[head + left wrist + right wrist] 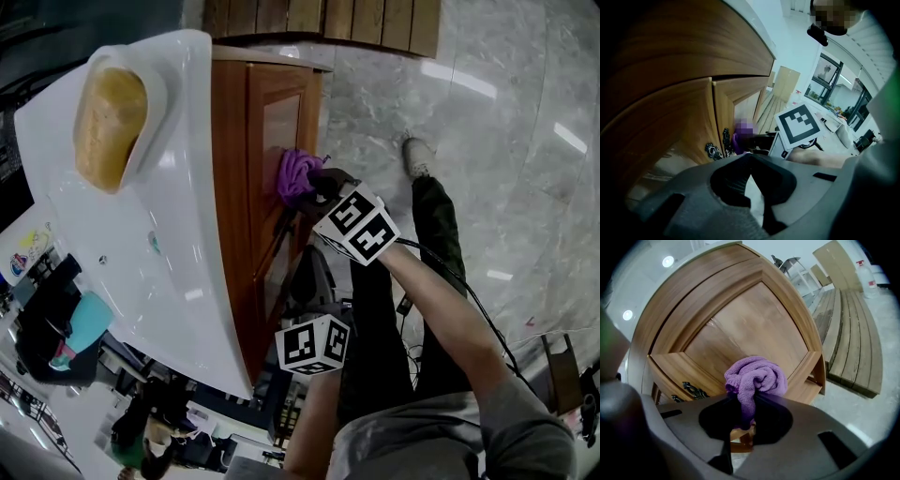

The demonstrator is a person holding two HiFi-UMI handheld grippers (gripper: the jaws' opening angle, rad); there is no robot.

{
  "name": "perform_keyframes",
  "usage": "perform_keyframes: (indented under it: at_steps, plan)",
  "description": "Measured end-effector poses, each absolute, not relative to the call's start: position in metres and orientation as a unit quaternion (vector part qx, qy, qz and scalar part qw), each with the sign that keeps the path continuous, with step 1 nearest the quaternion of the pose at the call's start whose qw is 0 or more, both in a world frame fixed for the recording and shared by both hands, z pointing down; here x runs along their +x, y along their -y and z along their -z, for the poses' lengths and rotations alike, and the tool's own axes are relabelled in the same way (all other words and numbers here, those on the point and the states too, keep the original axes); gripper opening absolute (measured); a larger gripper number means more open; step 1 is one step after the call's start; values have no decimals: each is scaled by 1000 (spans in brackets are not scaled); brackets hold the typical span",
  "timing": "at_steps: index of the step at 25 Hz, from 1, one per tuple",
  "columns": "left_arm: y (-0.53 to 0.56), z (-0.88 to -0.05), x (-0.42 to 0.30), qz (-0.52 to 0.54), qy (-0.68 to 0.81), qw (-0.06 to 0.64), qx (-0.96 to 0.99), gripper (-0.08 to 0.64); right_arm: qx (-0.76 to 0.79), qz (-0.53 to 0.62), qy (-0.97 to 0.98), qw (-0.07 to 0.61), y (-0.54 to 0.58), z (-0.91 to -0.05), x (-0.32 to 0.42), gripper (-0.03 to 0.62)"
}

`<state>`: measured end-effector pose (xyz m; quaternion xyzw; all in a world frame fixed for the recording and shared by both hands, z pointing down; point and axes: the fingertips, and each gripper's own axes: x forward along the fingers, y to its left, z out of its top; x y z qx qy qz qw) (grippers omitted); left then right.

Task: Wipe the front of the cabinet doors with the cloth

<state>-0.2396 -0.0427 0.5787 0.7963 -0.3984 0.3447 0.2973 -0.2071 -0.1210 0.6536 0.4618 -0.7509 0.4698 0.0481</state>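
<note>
- Your right gripper (743, 405) has its jaws clenched on the purple cloth (757, 376), and a tail of the fabric hangs down between them.
- The bunched cloth is right up at the front of the cabinet door (750, 329), over the lower part of its panel. I can't tell whether it's actually touching.
- From your head, the same cloth (296, 174) shows at the front of the wooden cabinet (234, 187), with the right gripper (317, 186) just behind it.
- A dark ornate handle (696, 390) sits on the cabinet front, just beside the cloth.
- Your left gripper (751, 185) has its jaws closed together with nothing between them. It's held off the cabinet front, apart from the wood, looking along it.
- Its camera catches two dark handles (712, 151) on the cabinet front, with the purple cloth beyond them.
- Pale glossy floor (487, 112) spreads out in front of the cabinet, and wooden planks (853, 333) lie on it beside the cabinet.
</note>
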Motion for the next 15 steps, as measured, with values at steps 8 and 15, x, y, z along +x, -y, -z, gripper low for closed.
perform_keyframes:
  at_steps: [8, 15]
  plan:
    - [46, -587, -238, -346, 397, 306, 793, 6, 454, -482, 744, 92, 120, -688, -207, 63]
    - [43, -601, -235, -354, 388, 315, 790, 6, 453, -486, 738, 117, 119, -709, -207, 63]
